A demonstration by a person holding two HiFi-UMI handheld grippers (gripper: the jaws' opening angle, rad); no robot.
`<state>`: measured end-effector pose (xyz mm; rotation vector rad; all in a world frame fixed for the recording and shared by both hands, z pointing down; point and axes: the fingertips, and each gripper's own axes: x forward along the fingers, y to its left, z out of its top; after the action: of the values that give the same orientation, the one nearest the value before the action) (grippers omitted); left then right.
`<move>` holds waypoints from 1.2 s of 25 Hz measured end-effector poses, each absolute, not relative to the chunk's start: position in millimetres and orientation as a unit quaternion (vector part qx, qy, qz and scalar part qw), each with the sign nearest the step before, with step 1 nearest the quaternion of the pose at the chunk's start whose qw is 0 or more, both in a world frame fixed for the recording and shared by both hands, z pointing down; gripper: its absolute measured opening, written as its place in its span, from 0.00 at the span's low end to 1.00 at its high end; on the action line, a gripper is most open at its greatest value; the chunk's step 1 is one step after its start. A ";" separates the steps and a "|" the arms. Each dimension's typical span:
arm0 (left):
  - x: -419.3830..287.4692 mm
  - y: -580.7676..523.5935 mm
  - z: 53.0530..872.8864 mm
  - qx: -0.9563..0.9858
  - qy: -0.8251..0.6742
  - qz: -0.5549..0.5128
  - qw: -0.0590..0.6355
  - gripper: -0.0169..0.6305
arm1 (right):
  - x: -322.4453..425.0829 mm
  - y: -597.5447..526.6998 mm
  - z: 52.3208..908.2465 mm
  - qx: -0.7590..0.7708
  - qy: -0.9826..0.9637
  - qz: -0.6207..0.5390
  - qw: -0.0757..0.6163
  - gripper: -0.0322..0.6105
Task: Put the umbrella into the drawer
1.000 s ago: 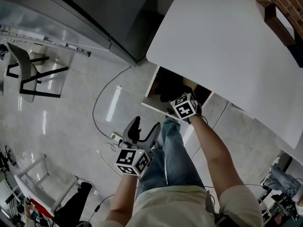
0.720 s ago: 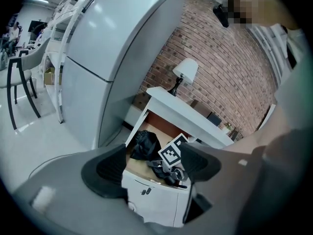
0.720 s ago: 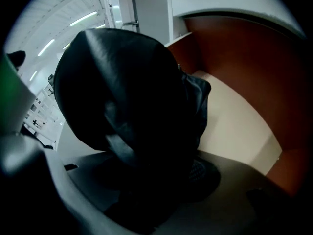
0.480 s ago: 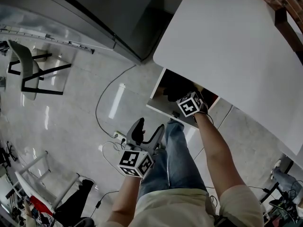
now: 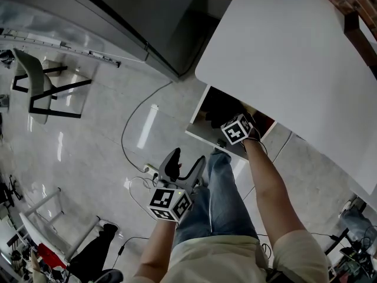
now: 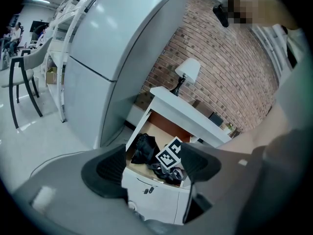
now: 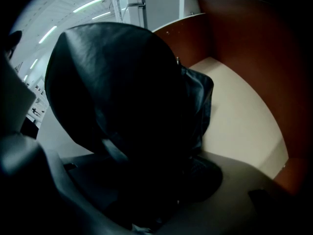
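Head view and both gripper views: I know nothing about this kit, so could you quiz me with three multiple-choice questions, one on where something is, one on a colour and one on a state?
1. Where does the umbrella lie?
A. on the floor
B. in the drawer
C. on top of the desk

2. What colour is the umbrella?
A. red
B. yellow
C. black

3. How does the left gripper stand?
A. open, with nothing between its jaws
B. shut on the umbrella
C. shut, jaws together

Answers:
1 B: the right gripper view shows its bulk over the drawer's pale bottom, inside the brown walls.
2 C: its fabric is black in both gripper views.
3 A: the left gripper view shows the two pads well apart, with only the far-off drawer seen through the gap.
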<state>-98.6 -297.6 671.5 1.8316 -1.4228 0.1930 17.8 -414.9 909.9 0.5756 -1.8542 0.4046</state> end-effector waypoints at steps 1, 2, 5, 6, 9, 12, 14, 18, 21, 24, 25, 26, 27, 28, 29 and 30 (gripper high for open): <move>-98.6 -297.3 670.2 0.724 -0.561 0.076 0.395 0.57 | 17.7 -415.1 911.1 0.246 -0.780 0.170 0.550 0.48; -98.5 -297.2 668.6 0.725 -0.560 0.076 0.393 0.57 | 17.8 -414.8 911.5 0.248 -0.776 0.171 0.553 0.50; -98.7 -295.6 662.2 0.730 -0.558 0.073 0.388 0.57 | 18.8 -408.1 903.2 0.254 -0.772 0.185 0.552 0.54; -99.2 -294.3 659.8 0.731 -0.557 0.072 0.386 0.57 | 20.0 -405.5 898.0 0.258 -0.772 0.187 0.549 0.54; -101.4 -290.0 652.2 0.738 -0.556 0.070 0.377 0.57 | 22.4 -401.3 880.9 0.275 -0.776 0.197 0.532 0.54; -104.8 -280.5 641.6 0.741 -0.556 0.068 0.371 0.57 | 23.5 -395.2 859.5 0.296 -0.780 0.203 0.513 0.54; -106.6 -269.0 633.2 0.743 -0.554 0.069 0.369 0.57 | 23.0 -385.3 843.2 0.312 -0.785 0.207 0.494 0.53; -108.2 -254.7 617.9 0.754 -0.548 0.066 0.356 0.57 | 18.7 -376.4 797.5 0.351 -0.800 0.208 0.440 0.50; -107.4 -242.7 606.2 0.762 -0.544 0.066 0.346 0.57 | 18.2 -366.4 763.5 0.381 -0.807 0.202 0.402 0.44; -106.7 -224.1 595.9 0.767 -0.538 0.074 0.342 0.56 | 20.0 -345.2 731.9 0.409 -0.808 0.206 0.371 0.34; -106.4 -217.8 592.5 0.768 -0.536 0.075 0.341 0.55 | 21.1 -337.3 720.1 0.416 -0.808 0.205 0.364 0.31; -106.3 -211.2 589.3 0.769 -0.535 0.076 0.340 0.55 | 22.0 -328.9 708.3 0.422 -0.808 0.203 0.357 0.29; -106.6 -204.1 586.5 0.770 -0.535 0.077 0.339 0.54 | 22.6 -320.0 696.7 0.428 -0.808 0.200 0.351 0.26; -107.4 -196.6 584.0 0.771 -0.533 0.078 0.340 0.53 | 22.6 -310.8 685.2 0.434 -0.809 0.195 0.345 0.23; -108.2 -188.9 582.1 0.772 -0.531 0.079 0.341 0.52 | 22.1 -301.5 674.1 0.439 -0.810 0.190 0.338 0.21; -108.9 -181.1 580.5 0.773 -0.527 0.082 0.342 0.49 | 21.6 -292.2 663.2 0.444 -0.812 0.185 0.332 0.18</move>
<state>-108.9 -181.1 580.5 2.0115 -1.3716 0.2128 21.6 -292.2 663.2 1.1601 -2.1207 0.4843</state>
